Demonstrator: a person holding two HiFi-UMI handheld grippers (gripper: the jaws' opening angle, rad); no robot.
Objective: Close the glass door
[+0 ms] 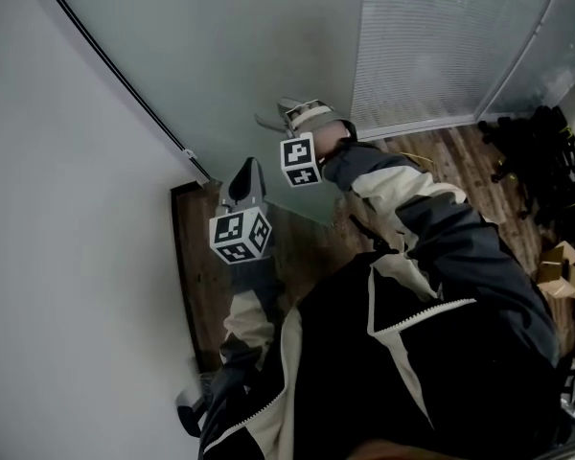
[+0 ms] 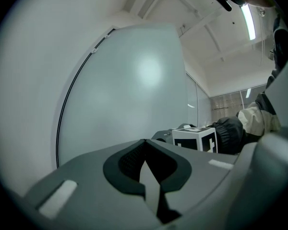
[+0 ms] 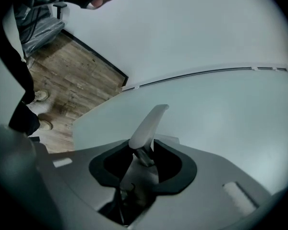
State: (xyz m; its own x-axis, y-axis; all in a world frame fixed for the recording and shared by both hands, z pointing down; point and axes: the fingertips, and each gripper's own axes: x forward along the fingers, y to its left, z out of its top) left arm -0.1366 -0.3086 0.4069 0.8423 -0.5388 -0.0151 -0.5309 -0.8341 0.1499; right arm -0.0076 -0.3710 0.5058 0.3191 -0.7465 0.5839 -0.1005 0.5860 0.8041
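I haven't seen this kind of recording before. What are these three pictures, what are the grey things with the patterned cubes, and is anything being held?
There is no robot here. A person holds a two-jaw gripper in each hand, and the patterned cubes are part of those grippers. The head view comes from a camera on the person's head. It looks steeply down at the frosted glass door and the wooden floor. The other two pictures come from a camera riding on each gripper, looking along its jaws. The right gripper has its jaws closed on the silver door handle. The left gripper has its jaws together with nothing between them, and it points toward the glass.
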